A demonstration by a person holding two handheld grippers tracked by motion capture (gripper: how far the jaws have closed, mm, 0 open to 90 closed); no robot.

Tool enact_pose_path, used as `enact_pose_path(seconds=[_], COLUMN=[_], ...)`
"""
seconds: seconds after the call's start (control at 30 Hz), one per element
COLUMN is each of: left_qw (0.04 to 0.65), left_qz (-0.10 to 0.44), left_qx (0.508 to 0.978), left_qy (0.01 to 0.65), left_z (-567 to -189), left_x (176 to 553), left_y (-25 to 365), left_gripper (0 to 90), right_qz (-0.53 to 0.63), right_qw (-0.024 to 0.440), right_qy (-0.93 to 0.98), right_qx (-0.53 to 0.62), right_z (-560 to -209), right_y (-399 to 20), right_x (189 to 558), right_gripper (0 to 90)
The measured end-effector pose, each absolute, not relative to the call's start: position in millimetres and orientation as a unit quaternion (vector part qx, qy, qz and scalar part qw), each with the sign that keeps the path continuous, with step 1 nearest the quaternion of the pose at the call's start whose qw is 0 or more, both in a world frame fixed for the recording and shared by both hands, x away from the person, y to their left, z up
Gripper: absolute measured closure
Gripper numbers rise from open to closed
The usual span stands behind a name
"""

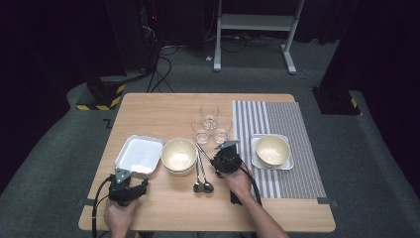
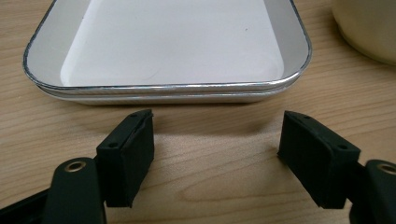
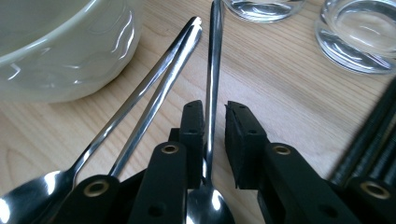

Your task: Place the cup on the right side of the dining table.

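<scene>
Three metal spoons lie on the wooden table right of a cream bowl (image 1: 179,154) (image 3: 60,46). Two spoons (image 1: 200,168) (image 3: 163,79) lie side by side. The third spoon (image 3: 214,56) runs between the jaws of my right gripper (image 1: 223,148) (image 3: 215,109). Its handle rests against the left pad, with a gap to the right pad, so the gripper is open around it. My left gripper (image 1: 132,174) (image 2: 219,126) stands open and holds nothing, just short of the near rim of a white tray (image 1: 124,153) (image 2: 163,91).
Three clear glasses (image 1: 209,111) (image 3: 355,32) stand beyond the spoons. A striped placemat (image 1: 287,119) at the right carries a second white tray (image 1: 287,163) with a cream bowl (image 1: 272,151) in it. The cream bowl's side (image 2: 369,28) rises right of the first tray.
</scene>
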State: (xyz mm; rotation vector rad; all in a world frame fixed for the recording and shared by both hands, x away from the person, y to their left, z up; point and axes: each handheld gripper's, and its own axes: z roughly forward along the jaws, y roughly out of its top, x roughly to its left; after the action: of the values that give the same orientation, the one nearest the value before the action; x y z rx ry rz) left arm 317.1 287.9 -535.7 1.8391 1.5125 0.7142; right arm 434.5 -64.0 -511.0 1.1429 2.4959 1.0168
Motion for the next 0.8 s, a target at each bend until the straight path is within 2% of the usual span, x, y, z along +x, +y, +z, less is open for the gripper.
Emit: enact_pose_path(seconds=[0.27, 0.8], left_qw=[0.322, 0.323], left_qz=[0.272, 0.271], left_qx=[0.701, 0.700], left_qy=[0.576, 0.576], left_z=[-535.7, -535.8], left_x=[317.1, 317.1], left_y=[288.2, 288.2], left_gripper=[26.6, 26.7], right_qz=[0.351, 0.340], right_qw=[0.102, 0.095], right_qy=[0.846, 0.851], right_qx=[0.388, 0.388], right_z=[-504.2, -513.0], right_y=[-87.1, -90.9], right_x=[418.1, 407.9], right_gripper=[67.9, 59.2])
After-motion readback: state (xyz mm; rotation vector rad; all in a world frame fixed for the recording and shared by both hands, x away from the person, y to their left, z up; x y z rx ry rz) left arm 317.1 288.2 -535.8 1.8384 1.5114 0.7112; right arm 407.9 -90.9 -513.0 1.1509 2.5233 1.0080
